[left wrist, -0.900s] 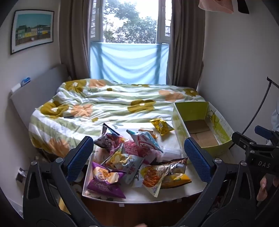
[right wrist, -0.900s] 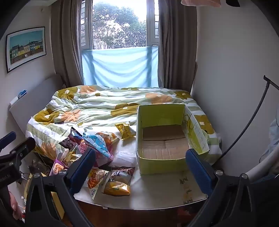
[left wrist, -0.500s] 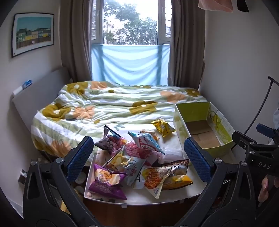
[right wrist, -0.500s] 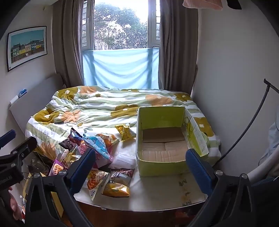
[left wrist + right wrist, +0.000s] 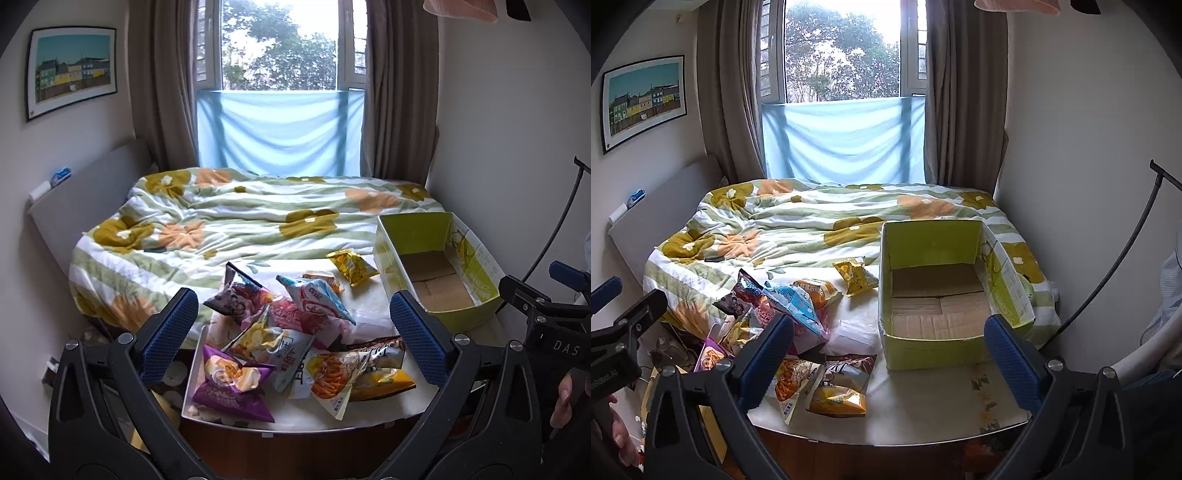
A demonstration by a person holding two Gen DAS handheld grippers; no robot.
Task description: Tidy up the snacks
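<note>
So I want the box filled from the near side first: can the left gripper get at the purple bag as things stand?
Probably yes. The left gripper is open, and the purple bag lies at the pile's near left edge with nothing over it; only its far corner tucks against the white chip bag.

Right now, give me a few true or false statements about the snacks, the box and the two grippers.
1. The green cardboard box holds snacks. False: it is empty.
2. The left gripper is open and holds nothing. True.
3. The yellow snack bag lies apart from the snack pile, beside the box. True.
4. The right gripper is shut on a bag. False: its fingers are spread and empty.
5. The purple snack bag lies on the near left of the pile. True.
</note>
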